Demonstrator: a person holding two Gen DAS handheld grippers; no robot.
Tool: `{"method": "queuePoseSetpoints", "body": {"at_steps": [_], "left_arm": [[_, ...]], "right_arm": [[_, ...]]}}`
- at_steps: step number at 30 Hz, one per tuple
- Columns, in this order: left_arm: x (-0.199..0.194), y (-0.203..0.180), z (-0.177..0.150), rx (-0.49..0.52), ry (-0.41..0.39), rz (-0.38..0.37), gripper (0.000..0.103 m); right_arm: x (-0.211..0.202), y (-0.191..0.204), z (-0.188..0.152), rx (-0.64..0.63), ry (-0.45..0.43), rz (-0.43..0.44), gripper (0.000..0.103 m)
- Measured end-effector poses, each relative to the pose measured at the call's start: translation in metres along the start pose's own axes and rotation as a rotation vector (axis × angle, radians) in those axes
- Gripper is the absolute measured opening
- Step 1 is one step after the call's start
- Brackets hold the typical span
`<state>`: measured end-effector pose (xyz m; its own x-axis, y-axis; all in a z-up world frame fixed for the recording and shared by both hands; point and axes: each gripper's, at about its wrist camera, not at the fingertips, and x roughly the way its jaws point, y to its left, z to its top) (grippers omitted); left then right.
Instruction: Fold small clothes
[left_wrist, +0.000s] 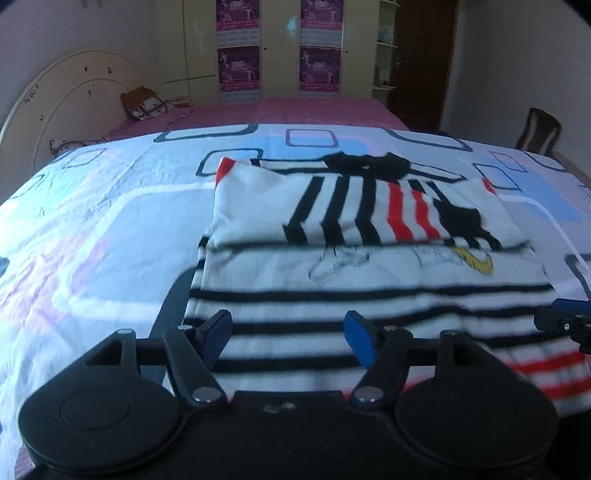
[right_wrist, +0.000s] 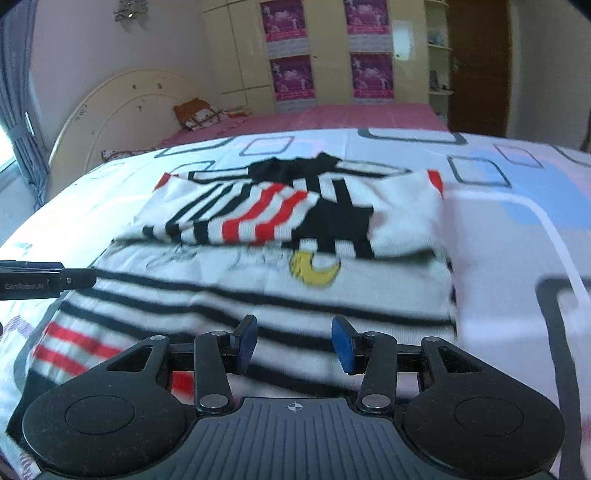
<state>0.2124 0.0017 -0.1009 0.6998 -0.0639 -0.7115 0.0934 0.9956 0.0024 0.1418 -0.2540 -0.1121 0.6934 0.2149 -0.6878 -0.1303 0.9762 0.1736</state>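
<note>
A small white shirt (left_wrist: 351, 280) with black and red stripes and a yellow moon print lies flat on the patterned sheet (left_wrist: 110, 206). Both sleeves are folded in across its upper part. My left gripper (left_wrist: 288, 338) is open and empty, just over the shirt's near hem on its left side. My right gripper (right_wrist: 293, 343) is open and empty over the near hem on the shirt's (right_wrist: 288, 266) right side. The right gripper's tip shows at the right edge of the left wrist view (left_wrist: 569, 321); the left gripper's tip shows at the left edge of the right wrist view (right_wrist: 48, 278).
The sheet covers a bed with a pink cover (left_wrist: 295, 110) beyond it, pillows (left_wrist: 147, 105) and a round headboard (left_wrist: 66, 96) at the far left. A wardrobe (left_wrist: 280, 44) and a dark door (left_wrist: 424, 55) stand behind. A chair (left_wrist: 539, 131) is at the far right.
</note>
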Motion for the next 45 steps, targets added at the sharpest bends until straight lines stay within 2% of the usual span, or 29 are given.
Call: {"method": "queuePoseSetpoints", "body": {"at_steps": [15, 16, 18, 22, 25, 37, 38, 39, 41, 44, 45], "left_arm": [[-0.055, 0.043, -0.075, -0.036, 0.038, -0.052, 0.066], [-0.057, 0.046, -0.078, -0.040, 0.039, -0.054, 0.066], [-0.061, 0.051, -0.085, -0.047, 0.046, -0.057, 0.066], [-0.064, 0.059, -0.096, -0.076, 0.075, -0.074, 0.063], [-0.064, 0.063, -0.103, -0.103, 0.098, -0.104, 0.059], [-0.057, 0.059, -0.118, -0.107, 0.144, -0.160, 0.057], [-0.057, 0.058, -0.118, -0.107, 0.146, -0.163, 0.056], [-0.057, 0.058, -0.119, -0.108, 0.149, -0.166, 0.056], [-0.057, 0.057, -0.120, -0.113, 0.151, -0.170, 0.056], [-0.057, 0.058, -0.120, -0.136, 0.159, -0.191, 0.054], [-0.057, 0.057, -0.120, -0.141, 0.162, -0.200, 0.049]], "right_arm": [[-0.065, 0.034, -0.073, 0.046, 0.010, -0.110, 0.047], [-0.069, 0.035, -0.077, 0.046, 0.009, -0.119, 0.050], [-0.076, 0.036, -0.085, 0.048, -0.004, -0.134, 0.073], [-0.088, 0.040, -0.097, 0.039, -0.025, -0.170, 0.074], [-0.089, 0.036, -0.102, 0.082, -0.015, -0.173, 0.074], [-0.095, 0.015, -0.123, 0.202, 0.018, -0.204, 0.073], [-0.095, 0.013, -0.125, 0.212, 0.022, -0.206, 0.068], [-0.094, 0.011, -0.126, 0.226, 0.029, -0.202, 0.057], [-0.092, 0.007, -0.128, 0.249, 0.042, -0.192, 0.050], [-0.092, 0.006, -0.129, 0.255, 0.047, -0.195, 0.048], [-0.092, 0.007, -0.129, 0.254, 0.049, -0.195, 0.039]]}}
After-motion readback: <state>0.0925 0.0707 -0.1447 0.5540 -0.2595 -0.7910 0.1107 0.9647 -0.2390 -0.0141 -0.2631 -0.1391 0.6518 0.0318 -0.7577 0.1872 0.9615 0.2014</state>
